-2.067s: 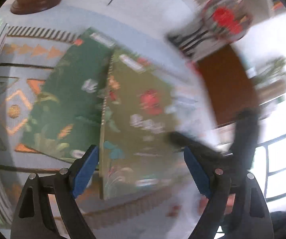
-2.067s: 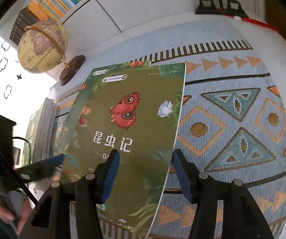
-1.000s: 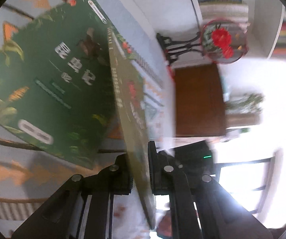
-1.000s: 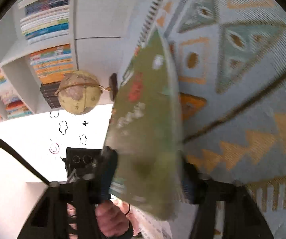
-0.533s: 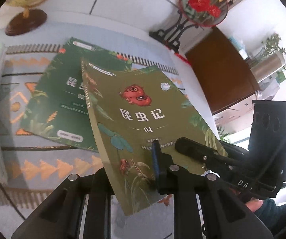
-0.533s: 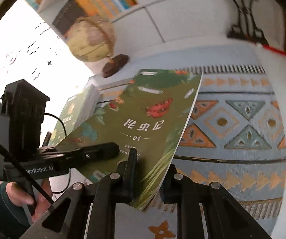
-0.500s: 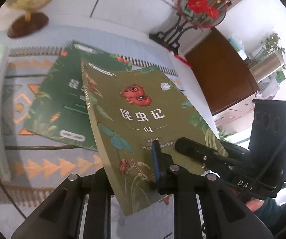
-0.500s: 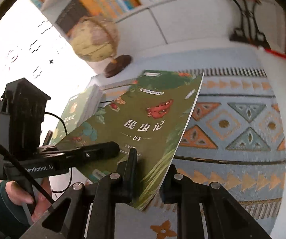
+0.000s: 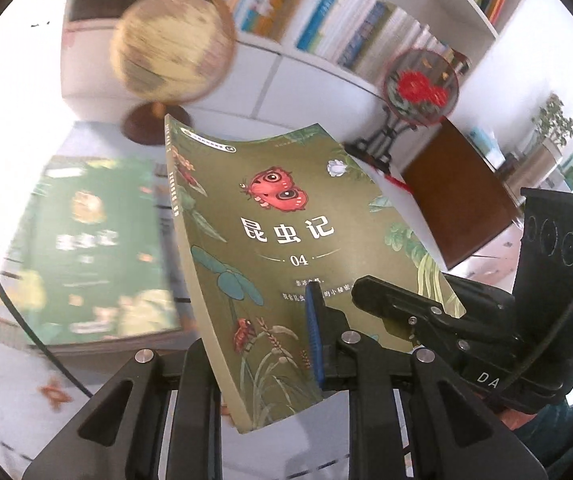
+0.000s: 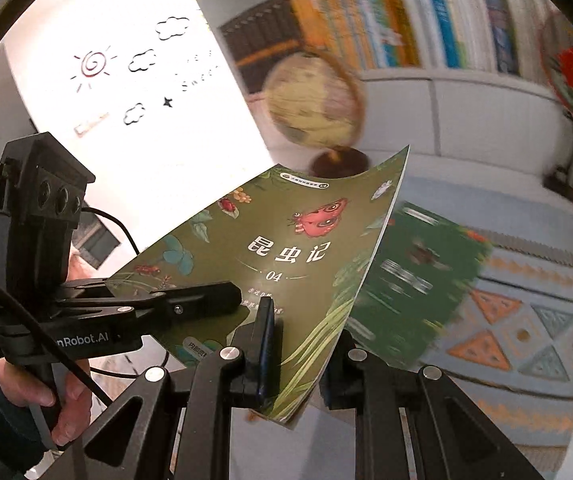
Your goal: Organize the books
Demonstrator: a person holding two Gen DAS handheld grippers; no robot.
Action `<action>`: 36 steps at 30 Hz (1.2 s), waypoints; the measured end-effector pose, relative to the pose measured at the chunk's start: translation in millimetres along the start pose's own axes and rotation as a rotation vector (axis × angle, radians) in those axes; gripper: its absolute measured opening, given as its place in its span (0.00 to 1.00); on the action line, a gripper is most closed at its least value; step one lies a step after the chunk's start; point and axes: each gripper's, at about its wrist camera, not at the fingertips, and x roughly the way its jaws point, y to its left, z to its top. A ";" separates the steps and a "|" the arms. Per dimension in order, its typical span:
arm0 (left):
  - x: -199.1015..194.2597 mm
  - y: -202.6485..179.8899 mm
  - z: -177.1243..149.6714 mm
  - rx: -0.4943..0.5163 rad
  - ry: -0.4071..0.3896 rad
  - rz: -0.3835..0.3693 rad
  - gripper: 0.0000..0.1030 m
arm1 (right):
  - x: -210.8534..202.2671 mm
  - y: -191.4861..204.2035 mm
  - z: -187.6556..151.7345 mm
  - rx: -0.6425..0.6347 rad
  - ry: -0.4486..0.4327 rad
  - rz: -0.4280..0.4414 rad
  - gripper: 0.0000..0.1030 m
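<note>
Tongs of both hands grip one olive book, held in the air above the bench. In the left wrist view the left tongs (image 9: 262, 344) are clamped on the lower edge of the olive book (image 9: 286, 248) near its spine, a blue pad pressed to the cover, and the right tongs (image 9: 382, 300) reach in from the right and pinch the lower right corner. The right wrist view shows the same book (image 10: 286, 256) from the other side: the right tongs (image 10: 302, 344) bite its lower edge by the open page side, and the left tongs (image 10: 206, 296) come in from the left. Only this view shows the hand (image 10: 46, 392) around the left handle, and the window drawings behind it. Below the book a green book (image 9: 90, 252) lies flat on the patterned cloth (image 10: 526, 320). Farther off stand a globe (image 9: 172, 48), a round red ornament (image 9: 420, 88) on a stand, and shelves of books (image 10: 386, 24). A brown cabinet (image 9: 462, 192) and a plant (image 9: 554, 124) appear in the left view alone.
</note>
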 end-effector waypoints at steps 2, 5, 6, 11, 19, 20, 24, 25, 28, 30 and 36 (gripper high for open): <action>-10.5 16.1 2.7 -0.004 -0.013 0.023 0.18 | 10.7 16.0 7.7 -0.012 -0.001 0.011 0.18; -19.9 40.9 4.2 -0.018 -0.021 0.040 0.19 | 28.6 41.5 17.2 -0.024 0.002 0.021 0.19; -22.5 48.5 4.5 -0.023 -0.023 0.045 0.19 | 33.9 49.4 18.8 -0.031 0.005 0.021 0.19; -28.8 85.3 7.5 -0.049 -0.025 0.049 0.19 | 64.9 76.6 29.0 -0.038 0.030 0.026 0.19; -16.5 133.1 15.8 -0.075 -0.009 0.045 0.19 | 113.0 92.1 42.6 -0.051 0.072 0.007 0.19; -13.7 136.9 16.7 -0.077 -0.006 0.044 0.20 | 120.6 91.9 44.9 -0.046 0.081 0.007 0.19; -2.5 155.0 20.5 -0.096 0.012 0.026 0.20 | 143.3 90.1 52.2 -0.027 0.113 0.000 0.19; -0.1 159.0 21.3 -0.102 0.013 0.017 0.20 | 146.8 90.5 53.4 -0.027 0.117 -0.005 0.19; 7.7 168.4 22.7 -0.113 0.020 0.002 0.20 | 157.0 90.4 55.9 -0.026 0.127 -0.022 0.19; 11.7 173.7 22.1 -0.123 0.027 -0.005 0.20 | 162.7 88.5 56.0 -0.013 0.139 -0.023 0.19; 19.2 180.3 14.8 -0.139 0.059 -0.020 0.26 | 172.6 82.8 51.5 0.022 0.166 -0.022 0.19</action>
